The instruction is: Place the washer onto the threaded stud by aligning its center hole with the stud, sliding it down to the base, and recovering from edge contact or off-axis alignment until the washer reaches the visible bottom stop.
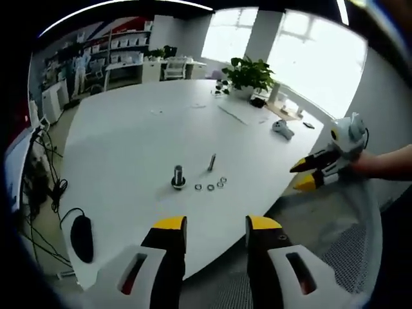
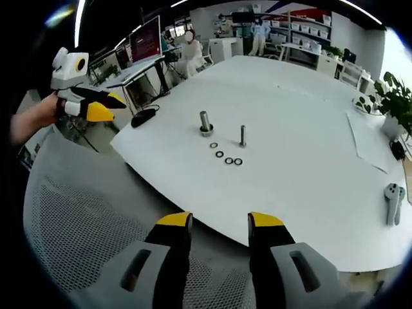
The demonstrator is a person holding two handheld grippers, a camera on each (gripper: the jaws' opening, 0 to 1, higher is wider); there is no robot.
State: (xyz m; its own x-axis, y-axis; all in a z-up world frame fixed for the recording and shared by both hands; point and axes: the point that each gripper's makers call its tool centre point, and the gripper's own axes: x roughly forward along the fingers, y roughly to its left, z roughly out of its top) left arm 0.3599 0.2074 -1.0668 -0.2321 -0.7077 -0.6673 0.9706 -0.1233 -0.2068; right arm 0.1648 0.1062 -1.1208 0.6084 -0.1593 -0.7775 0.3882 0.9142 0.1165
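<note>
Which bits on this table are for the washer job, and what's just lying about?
For the job: stud with base, second stud, four washers, left tool, right tool.

Lying about: mouse, plant, paper sheet, grey controller, mesh chair.

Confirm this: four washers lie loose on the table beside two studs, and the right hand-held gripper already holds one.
Wrong on the grip. The right gripper view shows the right hand-held gripper open and empty; the four washers do lie on the table beside two studs.

left tool: jaws apart, empty | right tool: jaws apart, empty
</note>
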